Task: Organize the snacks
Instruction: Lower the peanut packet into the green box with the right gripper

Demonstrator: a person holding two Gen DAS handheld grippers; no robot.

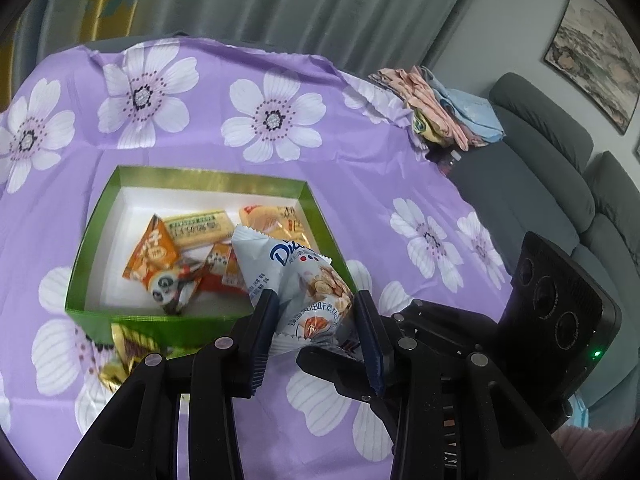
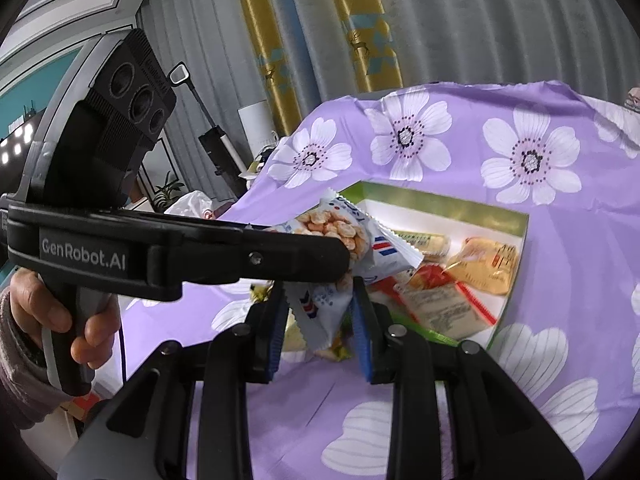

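While both claws pinch one white crinkly nut-snack packet (image 1: pixel 296 280), left claw (image 1: pixel 316 320) and right claw (image 2: pixel 320 308) carry it over green cardboard box (image 1: pixel 224 178) for dropping in.

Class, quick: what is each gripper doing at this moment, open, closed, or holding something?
Left gripper: closed on a white snack packet.
Right gripper: closed on another white snack packet.

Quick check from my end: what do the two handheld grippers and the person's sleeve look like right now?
Both grippers are matte black with blue ribbed pads lining the jaws and silver pivot pins. The left gripper carries white "GenRobot.AI" lettering on its side and a black block with three round lenses. The right gripper looks the same build. A pinkish knitted sleeve covers the wrist.
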